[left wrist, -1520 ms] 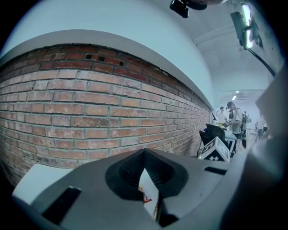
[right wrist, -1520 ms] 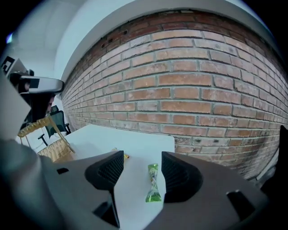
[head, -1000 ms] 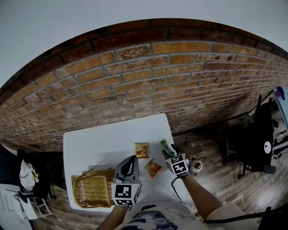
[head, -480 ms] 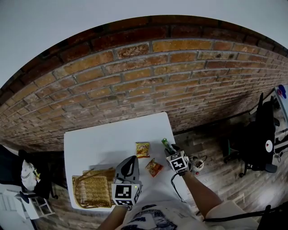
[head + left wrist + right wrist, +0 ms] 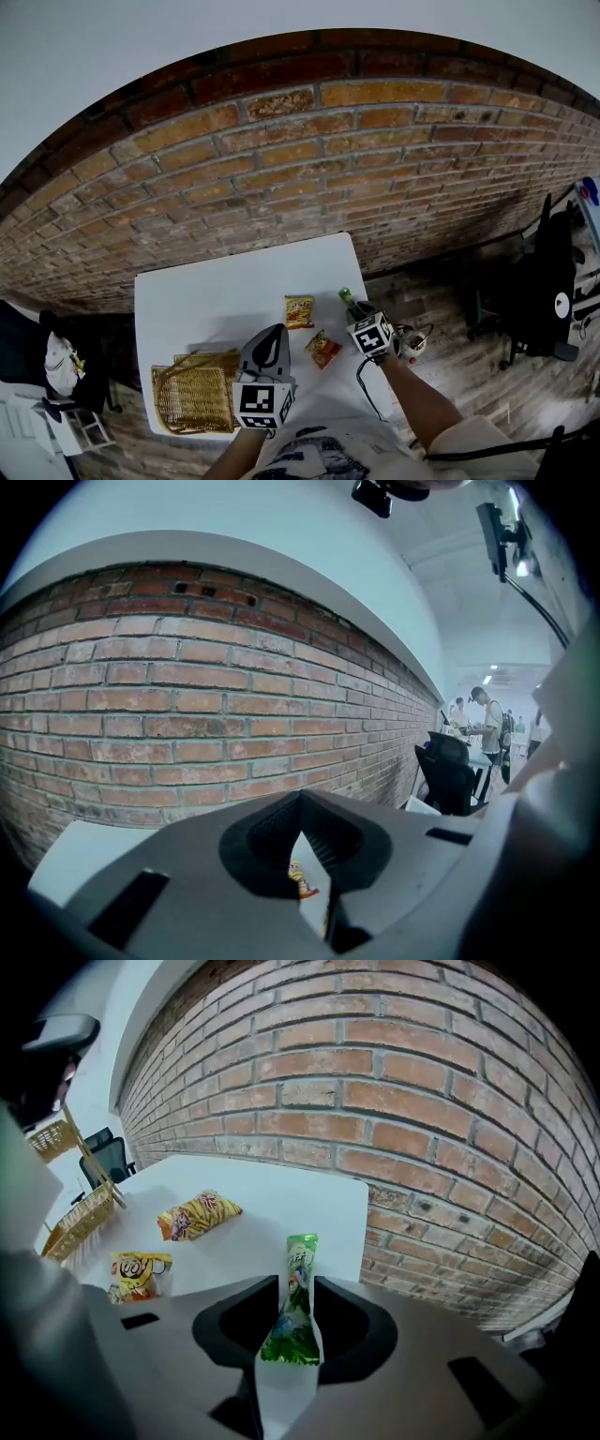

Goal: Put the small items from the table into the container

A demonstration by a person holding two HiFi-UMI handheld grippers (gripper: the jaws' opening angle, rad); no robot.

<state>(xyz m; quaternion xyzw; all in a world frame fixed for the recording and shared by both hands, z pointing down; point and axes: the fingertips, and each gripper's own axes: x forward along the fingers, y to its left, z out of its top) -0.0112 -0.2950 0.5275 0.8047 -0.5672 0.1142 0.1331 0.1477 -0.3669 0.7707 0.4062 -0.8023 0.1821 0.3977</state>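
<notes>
Right gripper (image 5: 357, 311) sits lower than a second ago, down over the green packet (image 5: 344, 297); left gripper (image 5: 272, 335) is unchanged.

Head view: the packet's near end is hidden under the right gripper, and its print is too small to read.

Right gripper view: the packet lies lengthwise between the closing jaws. The pads are almost on its sides; a firm pinch cannot be confirmed. The packet rests on the table (image 5: 206, 300) by its right edge.

Left gripper: tips together, nothing held. It covers the right side of the wicker basket (image 5: 157, 401) at the table's near-left corner. Only weave and a folded handle show inside.

Yellow packet (image 5: 298, 312) and orange packet (image 5: 322, 350) lie mid-table between the grippers. Brick wall (image 5: 281, 169) stands behind.
</notes>
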